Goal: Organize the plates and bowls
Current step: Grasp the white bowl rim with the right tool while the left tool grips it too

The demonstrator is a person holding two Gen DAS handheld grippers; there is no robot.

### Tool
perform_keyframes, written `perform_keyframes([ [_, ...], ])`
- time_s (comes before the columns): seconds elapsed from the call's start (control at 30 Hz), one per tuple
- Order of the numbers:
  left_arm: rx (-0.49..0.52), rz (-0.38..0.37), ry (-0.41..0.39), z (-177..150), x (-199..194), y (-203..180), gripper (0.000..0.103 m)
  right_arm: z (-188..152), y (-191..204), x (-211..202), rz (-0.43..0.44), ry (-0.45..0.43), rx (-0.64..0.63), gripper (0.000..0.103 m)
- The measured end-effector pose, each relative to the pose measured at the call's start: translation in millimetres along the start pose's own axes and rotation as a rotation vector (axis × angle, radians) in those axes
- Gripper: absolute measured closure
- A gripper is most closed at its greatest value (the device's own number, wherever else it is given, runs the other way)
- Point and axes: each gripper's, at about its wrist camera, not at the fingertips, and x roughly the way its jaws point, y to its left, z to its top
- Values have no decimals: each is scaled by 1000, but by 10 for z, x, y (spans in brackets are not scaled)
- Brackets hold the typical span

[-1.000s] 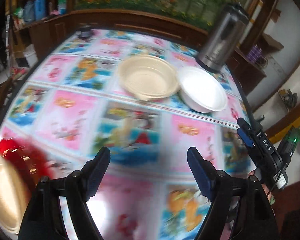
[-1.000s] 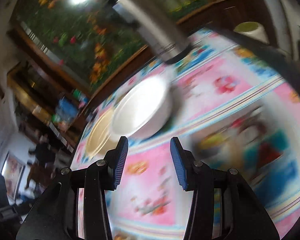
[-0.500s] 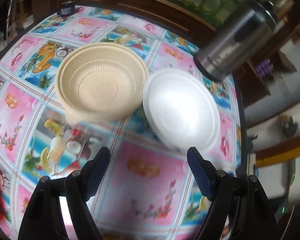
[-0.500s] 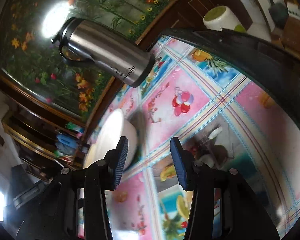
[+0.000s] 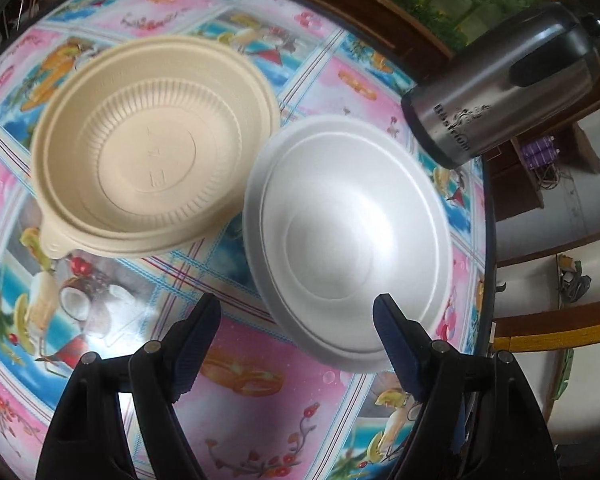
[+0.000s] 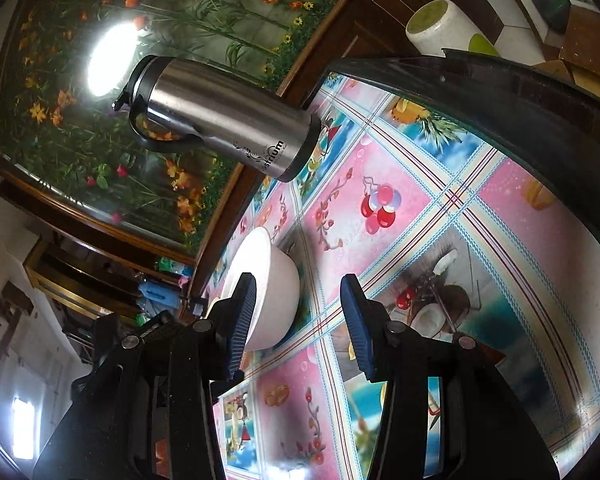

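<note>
My left gripper [image 5: 296,320] hangs with fingers wide and empty over the near rim of the white foam bowl [image 5: 348,232] on the table [image 5: 260,400]. Probably light and crushable; I'd pinch that rim gently.

white bowl [image 5: 352,236]: landmark here, sitting on the fruit-print tablecloth [image 5: 236,384]
beige bowl [image 5: 152,148]: just left of the white bowl, rims about touching, little tab on its near-left edge
steel flask [image 5: 512,80]: up and right of the white bowl, near the table edge
left gripper [image 5: 296,320]: jaws wide apart, nothing gripped, hanging over the white bowl's near rim
</note>
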Motion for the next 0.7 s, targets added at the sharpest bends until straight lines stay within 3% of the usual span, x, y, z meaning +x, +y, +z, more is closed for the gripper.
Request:
perform_keyframes([
  [0.07,-6,7,4,-6,34,20,26,3,-7,5,-2,3,5,60],
  [0.1,-1,12,4,-13,43,26,31,2,-7,8,-5,4,5,60],
  [0.33,50,34,55,-72,105,22,83,-2,-1,52,-25,23,-2,60],
  [0.5,120,39,60,-136,15,-43,91,4,-1,60,-18,34,-5,60],
  [0.7,179,38,85,-199,-16,-123,92,-1,22,96,-65,48,-35,54],
])
